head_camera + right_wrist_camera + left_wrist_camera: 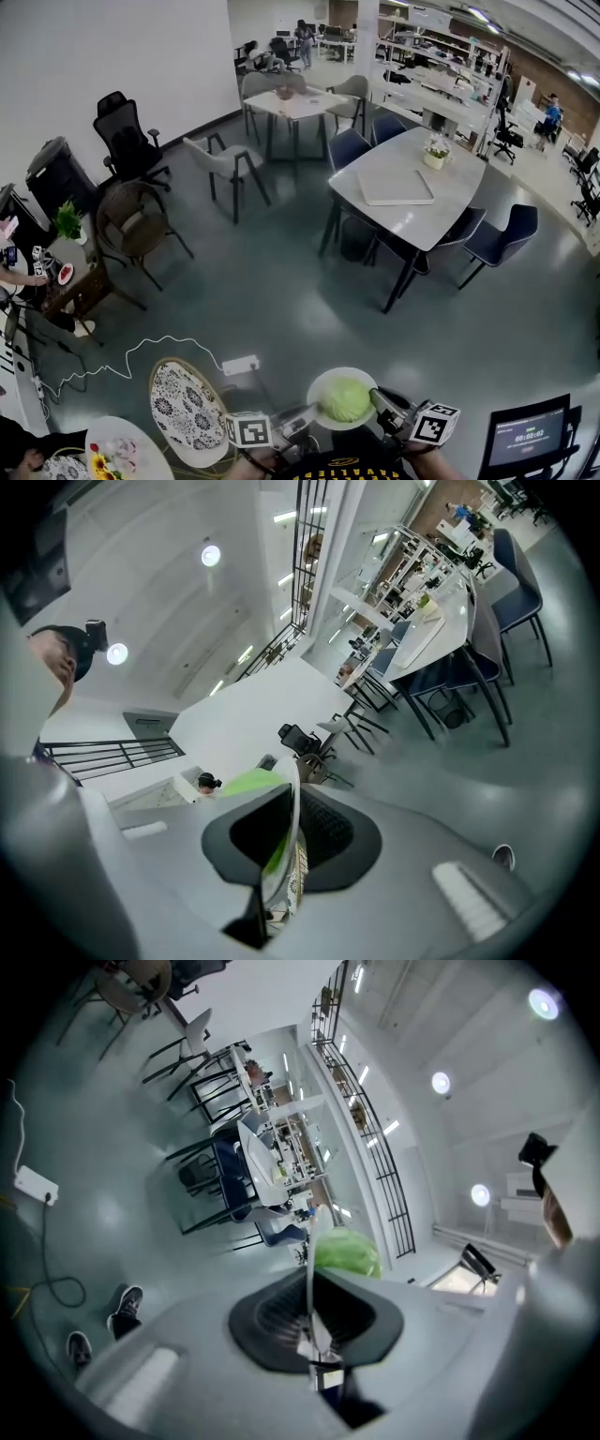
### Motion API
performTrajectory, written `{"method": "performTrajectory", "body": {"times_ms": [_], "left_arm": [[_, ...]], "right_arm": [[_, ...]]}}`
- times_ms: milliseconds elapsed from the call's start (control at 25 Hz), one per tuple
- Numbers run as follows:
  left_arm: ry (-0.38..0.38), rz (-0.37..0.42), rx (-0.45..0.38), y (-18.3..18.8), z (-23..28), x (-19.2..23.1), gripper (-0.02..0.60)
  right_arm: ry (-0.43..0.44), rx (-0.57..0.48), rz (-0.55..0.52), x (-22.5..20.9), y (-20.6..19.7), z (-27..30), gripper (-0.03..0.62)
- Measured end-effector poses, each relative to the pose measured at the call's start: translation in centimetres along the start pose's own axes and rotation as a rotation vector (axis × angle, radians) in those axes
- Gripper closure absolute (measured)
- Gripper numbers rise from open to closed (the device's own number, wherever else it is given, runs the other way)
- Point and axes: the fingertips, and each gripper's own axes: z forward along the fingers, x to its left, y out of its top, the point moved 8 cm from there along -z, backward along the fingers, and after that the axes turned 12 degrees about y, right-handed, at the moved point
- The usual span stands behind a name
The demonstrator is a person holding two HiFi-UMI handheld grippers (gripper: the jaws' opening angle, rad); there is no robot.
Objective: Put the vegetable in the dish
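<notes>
A pale green cabbage [345, 398] lies in a round white dish [341, 373] that hangs in the air at the bottom of the head view, above the grey floor. My left gripper [307, 414] is shut on the dish's left rim and my right gripper [378, 400] is shut on its right rim. In the left gripper view the dish [310, 1269] shows edge-on between the pads of my left gripper [312, 1314], with the cabbage [347, 1252] beyond. In the right gripper view my right gripper [292, 844] clamps the dish rim [294, 803], and the cabbage [246, 782] shows to its left.
A round patterned chair [187, 409] stands just left of the dish. A white power strip [240, 364] with a cable lies on the floor ahead. A small flower table [117, 455] is at the bottom left, a screen [530, 434] at the bottom right. White tables [408, 183] with chairs stand farther off.
</notes>
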Motion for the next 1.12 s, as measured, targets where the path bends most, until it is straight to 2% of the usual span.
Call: {"method": "performTrajectory", "body": {"times_ms": [280,480,640,840,1120], "left_arm": [[0.079,0.004,-0.087,7.4,4.9,-0.3,0.571],[0.093,0.025,-0.124,13.0,10.2,-1.3,0.571],[0.095,0.012,-0.146,16.2,14.2,-1.2,0.571],[0.097,-0.002,-0.143,18.9,17.8,-1.7,0.571],[0.097,-0.004,-0.098,22.9,21.8,-0.7,0.571]], "right_arm": [[0.098,0.052,0.016,-6.0,8.0,5.4,0.563],[0.141,0.077,-0.003,-9.9,15.2,7.8,0.563],[0.150,0.081,-0.015,-12.9,19.8,9.2,0.562],[0.157,0.091,-0.012,-15.3,23.6,9.9,0.562],[0.121,0.066,0.004,-18.6,26.9,11.1,0.562]]}}
